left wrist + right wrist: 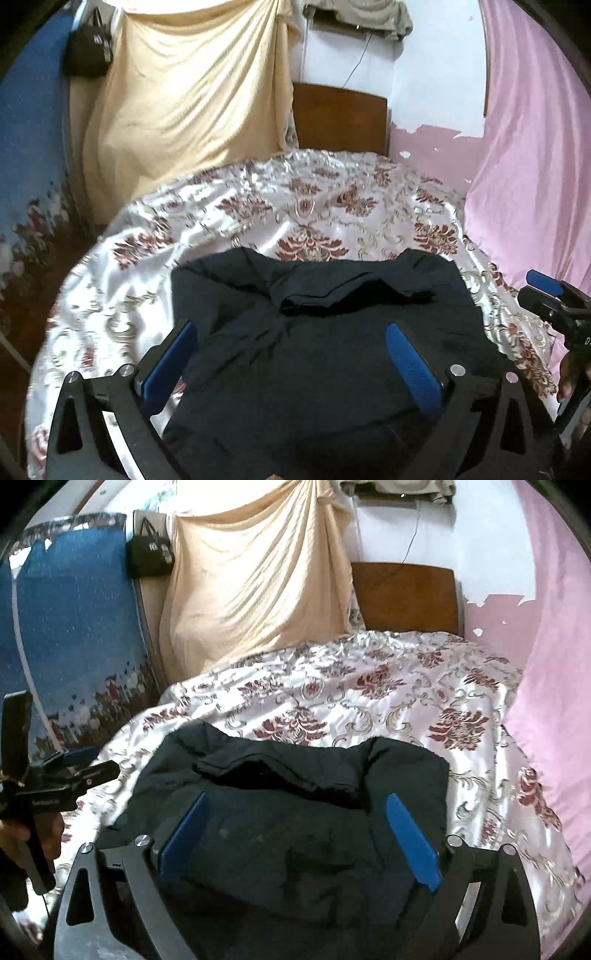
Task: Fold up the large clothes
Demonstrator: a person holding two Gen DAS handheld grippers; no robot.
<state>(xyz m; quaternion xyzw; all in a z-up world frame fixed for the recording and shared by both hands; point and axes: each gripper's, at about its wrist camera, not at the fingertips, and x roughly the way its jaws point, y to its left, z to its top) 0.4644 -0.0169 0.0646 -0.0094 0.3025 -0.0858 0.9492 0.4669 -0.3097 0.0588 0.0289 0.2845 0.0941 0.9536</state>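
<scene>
Dark garment (332, 332) lies on my flowered bedspread (258, 206).
Only my right view shows the blue panel's (74, 635) full print; my left gripper (291, 354) and right gripper (295, 827) hover spread, holding nothing.

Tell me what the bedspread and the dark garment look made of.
Bedspread: probably satin or a similar woven fabric, glossy, given its bright sheen and red floral pattern. Dark garment: matte navy or black cloth, soft creases, no shine; fibre unclear.
</scene>
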